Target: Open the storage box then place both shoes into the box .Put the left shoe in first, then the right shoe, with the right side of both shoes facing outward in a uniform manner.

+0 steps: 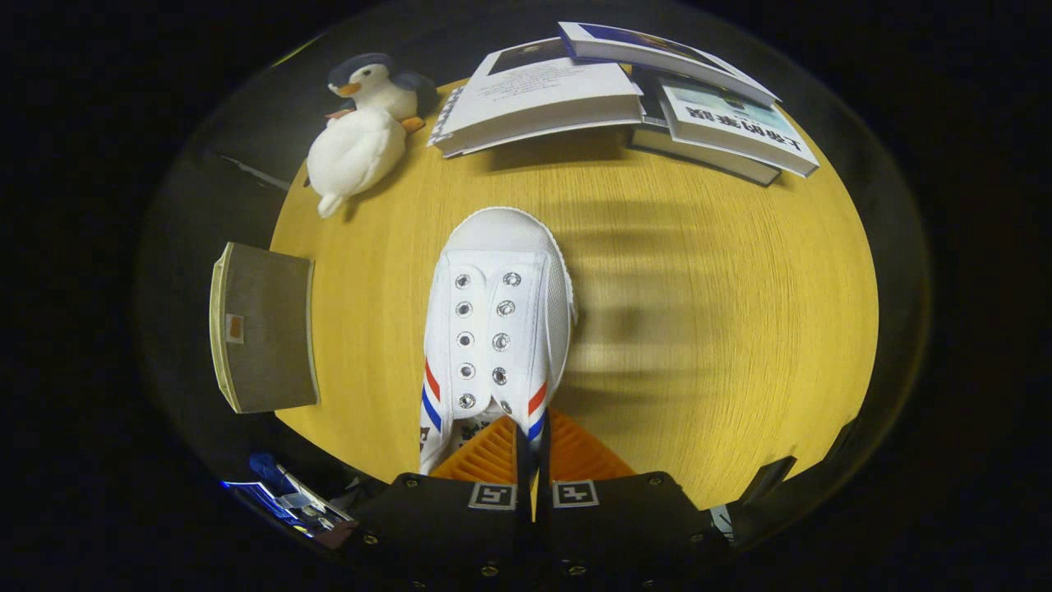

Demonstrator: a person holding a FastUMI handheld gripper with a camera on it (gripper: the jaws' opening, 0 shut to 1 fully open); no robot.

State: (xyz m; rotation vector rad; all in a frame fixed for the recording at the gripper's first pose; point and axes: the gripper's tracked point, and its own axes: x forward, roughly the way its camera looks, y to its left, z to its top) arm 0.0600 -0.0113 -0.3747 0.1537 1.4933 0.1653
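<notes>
Pinching the white shoe [497, 329] by its collar, my gripper [532, 448] has both fingers pressed on it, toe pointing straight ahead over the table [699, 329]. I'd keep it level (heel-held, likely to sag) while carrying.

A white canvas sneaker [496, 329] hangs out ahead of the gripper [532, 440], toe pointing away and upper facing the camera. It has a rounded rubber toe cap, a ribbed sole edge along its right flank, and two rows of metal eyelets with no laces threaded through them. Red and blue diagonal stripes mark both sides near the heel end. The gripper's two fingers are nearly closed together and pinch the shoe's right-hand collar wall at the opening, one finger inside and one outside. Beneath the shoe lies the wooden tabletop [699, 329], and the shoe's blurred shadow falls to its right.
</notes>
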